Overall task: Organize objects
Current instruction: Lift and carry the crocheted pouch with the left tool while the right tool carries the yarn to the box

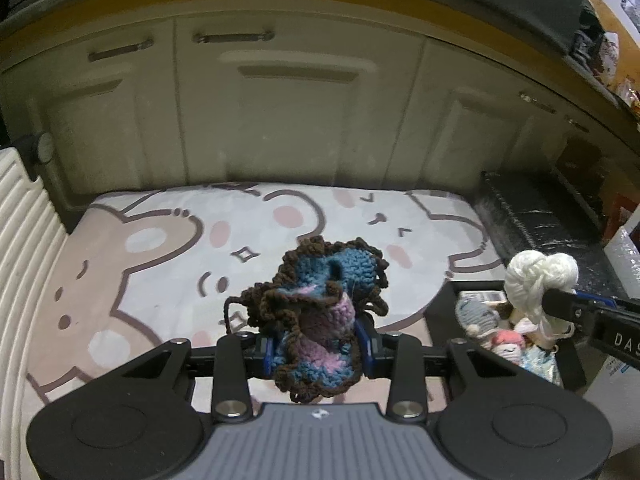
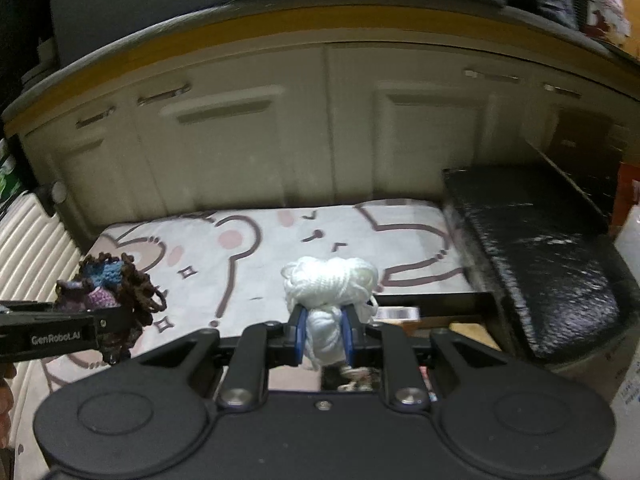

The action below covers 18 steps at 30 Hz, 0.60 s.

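The crochet piece [image 1: 320, 312] was clamped in the left gripper [image 1: 318, 346] and the white yarn [image 2: 330, 292] in the right gripper [image 2: 323, 338], each carried clear above the mat [image 1: 160, 248], probably for sorting into the black box [image 1: 440, 312] at the mat's right edge. Both grippers were pitched downward over the mat, side by side, the right nearer the box.

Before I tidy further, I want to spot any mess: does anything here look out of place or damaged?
Only one oddity: the crocheted piece in the left claw is crumpled, with a loose brown strand trailing at its left. The white yarn in the right claw looks intact. Nothing is spilled.
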Each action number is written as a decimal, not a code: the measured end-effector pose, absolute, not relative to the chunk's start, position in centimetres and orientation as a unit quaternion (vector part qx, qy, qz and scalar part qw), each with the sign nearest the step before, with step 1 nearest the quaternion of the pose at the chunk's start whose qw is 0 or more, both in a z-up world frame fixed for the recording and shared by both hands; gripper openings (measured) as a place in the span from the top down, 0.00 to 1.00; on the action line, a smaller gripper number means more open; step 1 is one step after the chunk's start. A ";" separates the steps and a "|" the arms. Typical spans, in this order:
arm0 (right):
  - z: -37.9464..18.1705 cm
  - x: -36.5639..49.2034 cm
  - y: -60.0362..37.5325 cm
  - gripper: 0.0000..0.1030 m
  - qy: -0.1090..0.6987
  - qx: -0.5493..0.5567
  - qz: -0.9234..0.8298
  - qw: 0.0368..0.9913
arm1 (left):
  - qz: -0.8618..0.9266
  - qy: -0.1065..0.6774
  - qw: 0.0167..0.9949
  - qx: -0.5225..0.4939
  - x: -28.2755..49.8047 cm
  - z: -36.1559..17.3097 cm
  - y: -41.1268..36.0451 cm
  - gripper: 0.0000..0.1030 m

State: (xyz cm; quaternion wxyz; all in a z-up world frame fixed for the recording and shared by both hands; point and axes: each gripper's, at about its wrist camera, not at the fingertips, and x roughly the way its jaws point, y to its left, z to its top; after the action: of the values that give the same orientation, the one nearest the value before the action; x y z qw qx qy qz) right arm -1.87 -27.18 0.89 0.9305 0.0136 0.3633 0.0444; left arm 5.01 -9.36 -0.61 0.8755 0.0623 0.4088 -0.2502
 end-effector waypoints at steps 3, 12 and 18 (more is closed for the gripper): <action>0.9 -2.1 -28.8 0.81 0.362 0.025 0.030 0.931 | -0.261 0.407 0.873 0.062 4.5 -0.7 -10.6 0.62; 0.5 -2.7 -33.3 0.81 0.362 0.055 -0.010 0.931 | -0.307 0.396 0.864 0.054 2.9 -1.0 -13.9 0.62; -0.3 -3.0 -35.5 0.81 0.374 0.066 -0.032 0.924 | -0.349 0.386 0.852 0.055 1.6 -1.2 -16.3 0.62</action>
State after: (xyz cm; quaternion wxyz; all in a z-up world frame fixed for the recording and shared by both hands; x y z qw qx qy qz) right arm -2.95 -35.50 -0.30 0.9244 0.0660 0.3743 -0.0316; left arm 1.60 -16.32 -1.16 0.8522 0.0547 0.3864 -0.3486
